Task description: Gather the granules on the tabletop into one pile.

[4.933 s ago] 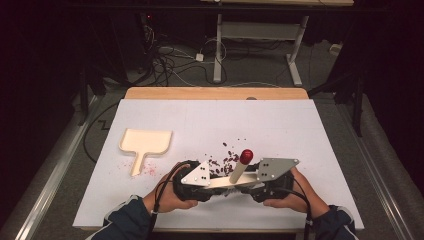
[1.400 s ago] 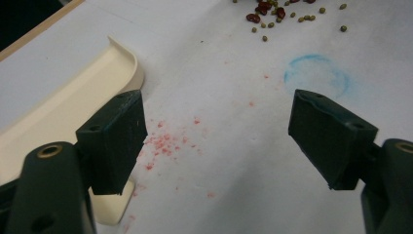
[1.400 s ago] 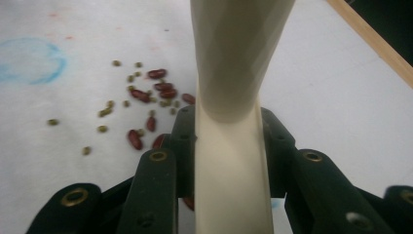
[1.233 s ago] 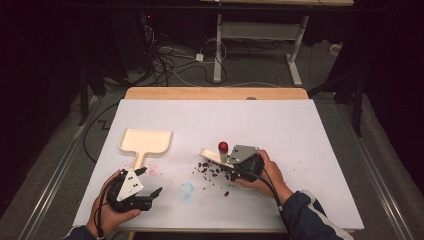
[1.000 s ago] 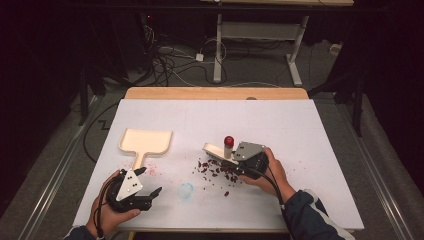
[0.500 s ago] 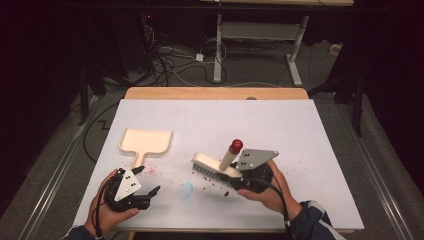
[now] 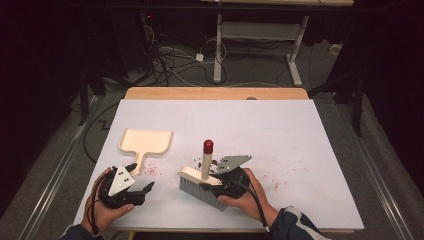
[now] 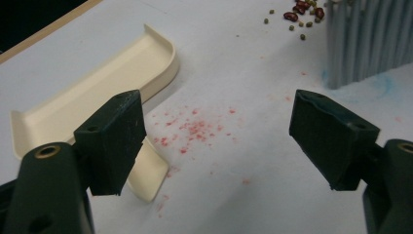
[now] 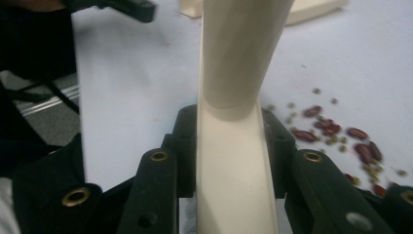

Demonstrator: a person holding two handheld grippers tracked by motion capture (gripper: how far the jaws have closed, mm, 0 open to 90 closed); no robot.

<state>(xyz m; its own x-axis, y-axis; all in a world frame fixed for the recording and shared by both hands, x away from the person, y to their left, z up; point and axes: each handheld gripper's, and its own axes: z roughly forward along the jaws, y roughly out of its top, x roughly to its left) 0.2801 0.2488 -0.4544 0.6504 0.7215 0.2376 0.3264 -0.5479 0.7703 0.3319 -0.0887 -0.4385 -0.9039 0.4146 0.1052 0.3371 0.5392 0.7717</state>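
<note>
— Holding the brush (image 7: 202,186) by its cream back with the right gripper (image 7: 226,180), jaws closed on both sides of it, right?

— Yes, clamped firmly, as seen in the right gripper view, where the handle (image 9: 242,53) rises straight up between the jaws. Standing bristles-down on the white table (image 7: 280,130), red-tipped handle upright, probably so that the whole bristle row meets the surface for a sweep.

— And the beans (image 9: 336,131)?

— Scattered just beside the brush, on the far side of the bristles; also seen at the top of the left gripper view (image 8: 302,7), next to the grey bristles (image 8: 367,39). Placed so, very likely, for pushing toward the dustpan (image 7: 146,141).

— Where lies the dustpan?

— Flat on the table, left of the brush and apart from it, handle pointing toward the left gripper (image 7: 136,189).

— And that gripper?

— Wide open, holding nothing, low over the table with one jaw just over the end of the dustpan handle (image 8: 148,170). Seems ready to take this handle and steady the pan. Not yet closed around it.

— Risk?

— Possibly beans rolling away under a too fast sweep.
</note>
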